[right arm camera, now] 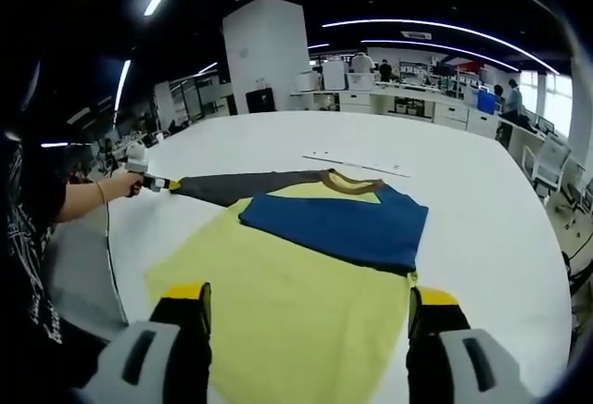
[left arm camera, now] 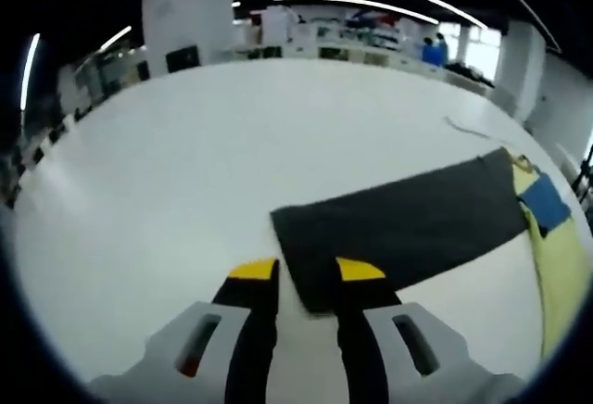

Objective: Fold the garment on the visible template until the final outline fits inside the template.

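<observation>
On a white surface (right arm camera: pixel 482 209), the left tool (left arm camera: pixel 306 274) hovers spread at the shirt's (right arm camera: pixel 306 302) grey sleeve (left arm camera: pixel 408 223); the right tool (right arm camera: pixel 310 300) gapes over its yellow body.

Shirt (right arm camera: pixel 287 311): body pale yellow, plain, no print. One sleeve (right arm camera: pixel 338 223) solid blue; other sleeve (left arm camera: pixel 408 228) dark grey/charcoal. Collar (right arm camera: pixel 350 182) brownish-tan. Surface (left arm camera: pixel 232 145) plain white. Left tool (left arm camera: pixel 306 270): black fingers w/ yellow tips, light grey housing. Right tool (right arm camera: pixel 310 295): same, black w/ yellow tips, grey body. Strip (right arm camera: pixel 357 163) far on surface: white w/ small dark marks. Person's sleeve (right arm camera: pixel 28 209): black w/ white pattern.
</observation>
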